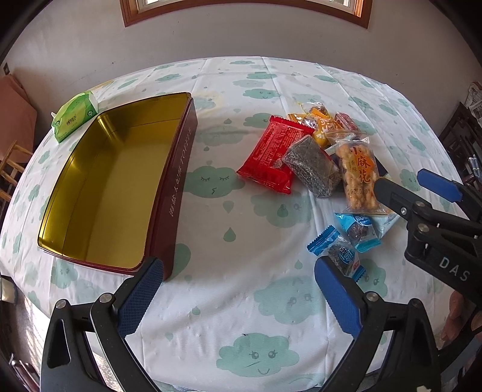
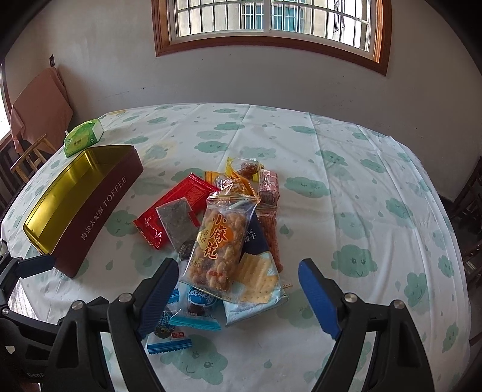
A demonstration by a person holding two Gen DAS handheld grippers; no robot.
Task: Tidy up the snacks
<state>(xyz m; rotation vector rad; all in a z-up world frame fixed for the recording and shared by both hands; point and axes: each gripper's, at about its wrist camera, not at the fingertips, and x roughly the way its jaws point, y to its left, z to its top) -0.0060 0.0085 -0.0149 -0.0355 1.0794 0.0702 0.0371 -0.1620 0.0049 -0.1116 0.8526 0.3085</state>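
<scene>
Snacks (image 2: pixel 223 238) lie heaped on the desk (image 2: pixel 346 187) mid-frame; the toffee tin (image 1: pixel 114 187) at left holds nothing. Left tongs (image 1: pixel 238 298) and right tongs (image 2: pixel 238 298) both gape, gripping nothing.

A pale plaster wall (image 2: pixel 120 60) stands behind the table (image 2: pixel 346 181), which wears a white cloth printed with green clouds and drops. A wood-framed window (image 2: pixel 271 18) with bars lets in daylight. At the left a wooden chair (image 2: pixel 30 156) stands near the table with a brownish cloth (image 2: pixel 39 102) draped behind it. Dark furniture (image 1: pixel 461 132) shows at the right edge.
</scene>
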